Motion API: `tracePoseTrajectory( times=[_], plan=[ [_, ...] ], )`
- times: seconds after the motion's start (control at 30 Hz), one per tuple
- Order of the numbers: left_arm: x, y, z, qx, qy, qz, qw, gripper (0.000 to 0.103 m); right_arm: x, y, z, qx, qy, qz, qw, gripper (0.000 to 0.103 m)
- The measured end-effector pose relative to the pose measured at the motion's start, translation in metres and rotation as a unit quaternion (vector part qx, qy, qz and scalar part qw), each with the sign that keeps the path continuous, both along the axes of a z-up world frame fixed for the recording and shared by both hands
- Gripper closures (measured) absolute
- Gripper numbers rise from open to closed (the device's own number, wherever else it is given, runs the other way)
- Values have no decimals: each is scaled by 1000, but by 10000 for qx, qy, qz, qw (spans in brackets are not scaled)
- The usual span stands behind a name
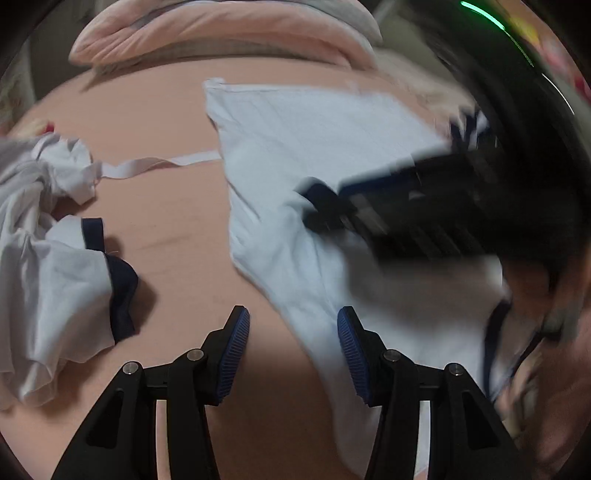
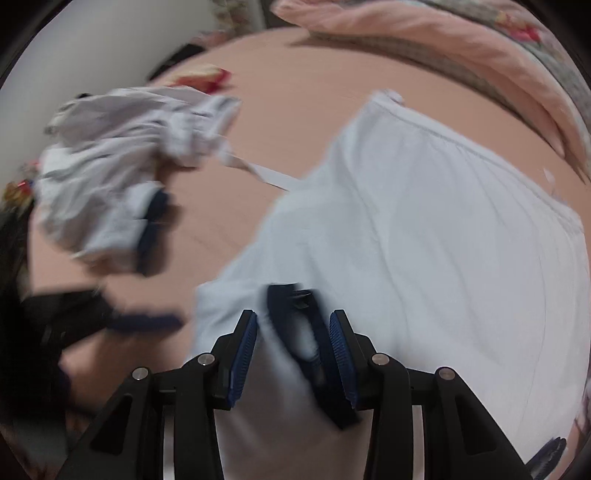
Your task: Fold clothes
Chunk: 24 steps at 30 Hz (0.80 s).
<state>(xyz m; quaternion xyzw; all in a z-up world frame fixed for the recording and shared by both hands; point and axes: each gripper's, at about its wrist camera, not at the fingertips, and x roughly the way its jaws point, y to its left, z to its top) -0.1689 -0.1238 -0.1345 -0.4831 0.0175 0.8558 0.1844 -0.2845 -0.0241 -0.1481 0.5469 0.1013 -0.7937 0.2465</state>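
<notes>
Bed [image 1: 173, 236], pink sheet, carries everything; a pink folded quilt [image 1: 221, 33] lies along its far edge.

White garment [image 2: 424, 229]: largest item, spread mostly flat on the right half of the bed, long shallow creases, hemmed far edge, navy trim at the near sleeve. A thin white strap [image 1: 159, 164] runs from its left edge toward the second pile.

Crumpled white clothing [image 1: 48, 266]: heaped on the left of the bed, well apart from the flat garment, navy cuffs showing.

Right claw [image 2: 293, 350]: jaws moderately apart, navy-trimmed sleeve cuff [image 2: 295, 325] bunched between the pads; whether it is gripped cannot be told, blur.

Left claw [image 1: 293, 350]: jaws wide apart, nothing between them, over the garment's near-left edge.
</notes>
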Motion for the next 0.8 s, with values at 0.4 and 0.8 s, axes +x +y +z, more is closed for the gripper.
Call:
tracePoseTrajectory(
  times=[0.4,0.8],
  plan=[
    [8,28,-1,-881,-69,-42,9961,56,102,92,48,-215,39,-1025,9945,62],
    [87,112,48,-1496,417,-133,9878,56,183,181,67,560,665,-1869,9785,62]
  ],
)
